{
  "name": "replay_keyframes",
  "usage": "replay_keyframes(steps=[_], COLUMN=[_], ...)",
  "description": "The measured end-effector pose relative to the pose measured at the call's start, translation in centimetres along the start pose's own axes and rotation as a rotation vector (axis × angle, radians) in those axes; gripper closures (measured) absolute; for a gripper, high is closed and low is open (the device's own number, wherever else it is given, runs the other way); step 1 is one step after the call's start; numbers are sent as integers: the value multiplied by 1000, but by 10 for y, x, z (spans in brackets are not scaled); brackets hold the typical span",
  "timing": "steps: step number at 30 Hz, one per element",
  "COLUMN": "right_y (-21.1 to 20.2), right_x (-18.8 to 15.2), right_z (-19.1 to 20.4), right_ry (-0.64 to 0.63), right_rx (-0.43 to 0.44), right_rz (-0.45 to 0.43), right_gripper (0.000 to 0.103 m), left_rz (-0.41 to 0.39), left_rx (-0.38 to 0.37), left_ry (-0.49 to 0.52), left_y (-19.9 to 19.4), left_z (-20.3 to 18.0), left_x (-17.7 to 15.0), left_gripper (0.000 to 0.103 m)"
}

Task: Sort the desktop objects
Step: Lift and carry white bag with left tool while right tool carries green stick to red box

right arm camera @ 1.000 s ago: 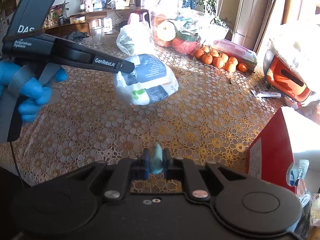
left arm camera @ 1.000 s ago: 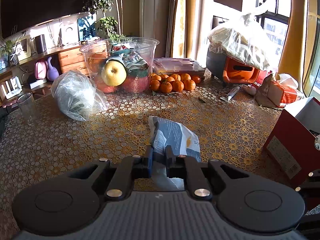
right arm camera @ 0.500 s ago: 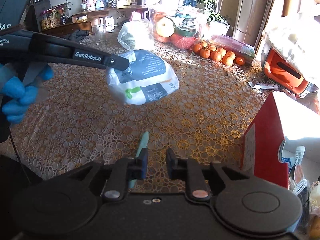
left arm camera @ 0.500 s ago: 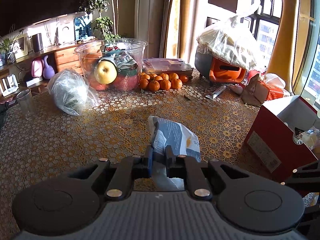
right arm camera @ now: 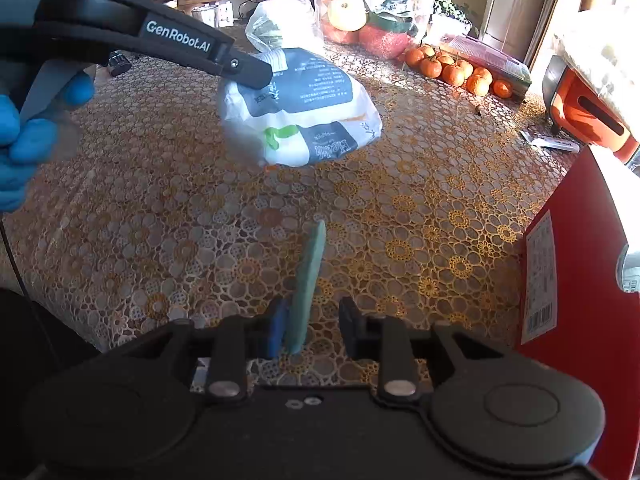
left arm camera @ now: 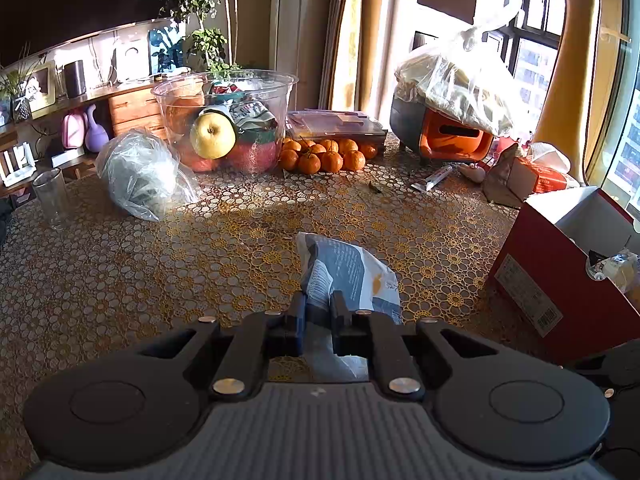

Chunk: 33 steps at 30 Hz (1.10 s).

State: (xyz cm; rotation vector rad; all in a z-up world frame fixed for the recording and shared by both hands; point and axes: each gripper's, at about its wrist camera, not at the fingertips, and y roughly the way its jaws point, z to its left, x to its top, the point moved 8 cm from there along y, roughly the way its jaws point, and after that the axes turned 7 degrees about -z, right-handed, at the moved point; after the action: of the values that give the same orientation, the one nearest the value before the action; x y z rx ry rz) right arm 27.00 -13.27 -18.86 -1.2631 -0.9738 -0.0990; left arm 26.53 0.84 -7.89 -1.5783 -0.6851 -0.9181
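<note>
Left gripper [left arm camera: 318, 322]: jaws pinched tight on the near edge of a white and grey-blue snack bag [left arm camera: 348, 276], which hangs clear above the table.
Left hand pose: seen from the right wrist camera, a blue-gloved hand [right arm camera: 24, 136] grips the handle at far left, the black tool angled down and to the right, its tip meeting the bag's upper left corner.
Right gripper [right arm camera: 310, 326]: jaws have just been opening and now stand apart; a slim teal strip [right arm camera: 310, 280] stands on edge between them, leaning against the left finger [right arm camera: 276, 330] and clear of the right one.
Right gripper pose: tipped steeply down at the tablecloth, low over it.
Table [left arm camera: 120, 280]: covered in a gold floral lace cloth, sunlit on the far side.
Red box [left arm camera: 560, 280]: open-topped, at the near right edge, just right of both grippers, with packets showing inside.
Far centre: a clear bowl [left arm camera: 224, 120] of fruit and packets, a cluster of tangerines [left arm camera: 328, 156] to its right.
Far left: a crumpled clear plastic bag [left arm camera: 140, 172] and a drinking glass [left arm camera: 52, 200].
Far right: an orange and grey appliance [left arm camera: 444, 136] under a plastic bag, a small tube [left arm camera: 434, 178] lying in front of it.
</note>
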Motion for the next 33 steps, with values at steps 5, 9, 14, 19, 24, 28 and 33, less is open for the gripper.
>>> replay_keyframes(steps=[5,9,14,19,24,28,33], right_y=[7,8,6,0,-7,-16,-33], right_x=[-3,-2,0,4,6,9,12], right_z=[1,2,3,2,0,-2,-7], right_ry=[4,1,-11,-13,-4,4,15], right_rx=[1,8,1,-1,-4,-8,-19], right_rz=[12,11,-1,-20,-33,-50,-76], right_gripper=[77,90,95,95,95,95,95], left_rz=[3,5,5,0,-7,-13,-26], left_rx=[-4,-7,-10,-14,-15,-14,-21], left_ry=[1,0,2,5,10,14,26], left_y=[1,1,1,-2,-5,-11,-24], left_z=[1,1,0,-2,-6,-9,-16], left_x=[-1,-2,-2,-1,2,4,8], left_gripper=[92,92,92,92,92,92,92])
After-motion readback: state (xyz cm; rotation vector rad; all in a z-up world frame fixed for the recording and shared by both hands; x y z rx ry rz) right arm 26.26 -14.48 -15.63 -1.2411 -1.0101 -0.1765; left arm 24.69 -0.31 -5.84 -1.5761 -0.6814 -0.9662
